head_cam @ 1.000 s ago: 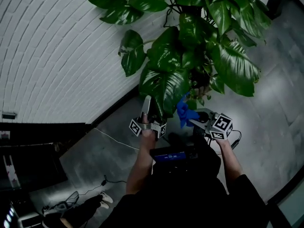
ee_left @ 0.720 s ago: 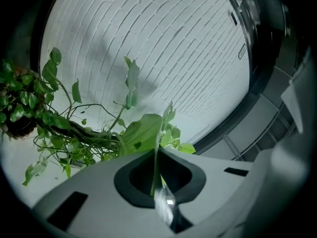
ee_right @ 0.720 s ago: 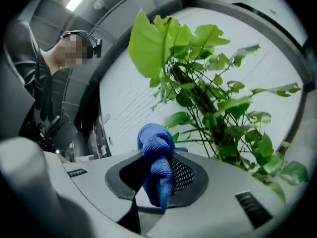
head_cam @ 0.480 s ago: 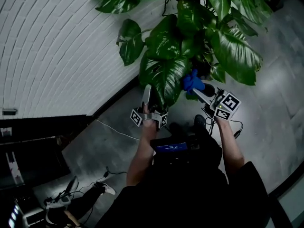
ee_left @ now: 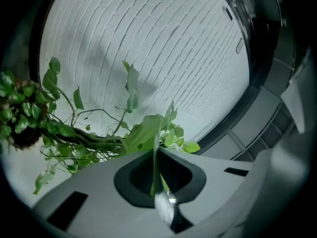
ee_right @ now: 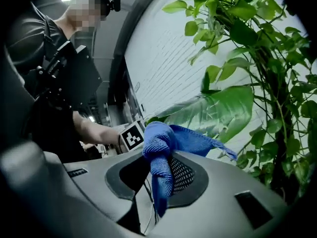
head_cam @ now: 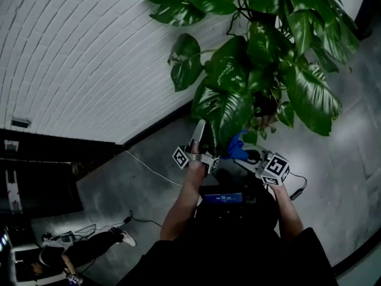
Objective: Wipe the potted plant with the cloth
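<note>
Towering before the white brick wall [head_cam: 77,58], the potted plant [head_cam: 280,58] fills the head view, with both grippers under its big leaf [head_cam: 229,109]. Only the left gripper view shows the left gripper [ee_left: 156,157] with its jaws together on a leaf edge. Only the right gripper view shows the right gripper [ee_right: 158,165] with its jaws clamped on the blue cloth [ee_right: 161,143], just beside that leaf.

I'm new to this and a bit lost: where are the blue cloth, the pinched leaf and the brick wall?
cloth [ee_right: 158,144]: right gripper view, its bunched middle.
leaf [ee_left: 141,135]: left gripper view, its broad blade.
wall [head_cam: 77,58]: head view, bare bricks.
</note>
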A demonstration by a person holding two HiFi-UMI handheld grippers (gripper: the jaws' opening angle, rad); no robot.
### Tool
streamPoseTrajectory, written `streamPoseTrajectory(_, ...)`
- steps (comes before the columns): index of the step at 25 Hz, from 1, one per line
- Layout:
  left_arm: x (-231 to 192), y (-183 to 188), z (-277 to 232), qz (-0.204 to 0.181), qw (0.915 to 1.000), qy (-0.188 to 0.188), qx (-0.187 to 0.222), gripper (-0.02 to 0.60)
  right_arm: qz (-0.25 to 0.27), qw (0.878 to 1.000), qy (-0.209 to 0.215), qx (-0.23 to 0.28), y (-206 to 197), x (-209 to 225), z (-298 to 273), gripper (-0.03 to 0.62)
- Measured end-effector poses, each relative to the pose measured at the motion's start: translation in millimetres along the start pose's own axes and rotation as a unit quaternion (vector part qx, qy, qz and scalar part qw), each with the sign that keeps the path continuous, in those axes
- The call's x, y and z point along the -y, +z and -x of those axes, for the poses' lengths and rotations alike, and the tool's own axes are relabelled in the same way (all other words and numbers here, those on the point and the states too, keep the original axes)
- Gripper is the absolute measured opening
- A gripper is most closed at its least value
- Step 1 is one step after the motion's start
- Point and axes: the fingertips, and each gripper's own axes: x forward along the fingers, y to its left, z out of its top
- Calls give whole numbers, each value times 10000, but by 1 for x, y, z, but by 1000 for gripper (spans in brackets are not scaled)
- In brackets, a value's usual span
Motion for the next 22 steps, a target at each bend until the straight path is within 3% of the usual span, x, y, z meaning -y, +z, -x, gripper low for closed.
streamPoseTrajectory(3,-8,7,7,-485,9975,412,-315,25,-306,9979,-461,325,12,18,44,98)
streamPoseTrajectory(5,-10,15,12,-789,9941,588,-454,60,-383,9928,-928,650,35,38,80,98)
streamPoseTrajectory(9,-17,25,21,-1069,9904,765,-427,146,252,9851,-1410,954,102,49,120,98)
streamPoseTrajectory(12,-22,26,26,-1232,9881,846,-375,218,840,9858,-1337,563,132,49,94,98)
streamPoseTrajectory(15,-17,19,23,-1361,9874,709,-375,256,1105,9872,-1153,33,137,57,49,98)
streamPoseTrajectory(19,-2,8,22,-1504,9874,305,-376,288,942,9899,-988,-385,135,87,-2,98)
streamPoseTrajectory(22,15,0,22,-1690,9846,63,-444,308,529,9892,-1351,-201,156,123,-18,98)
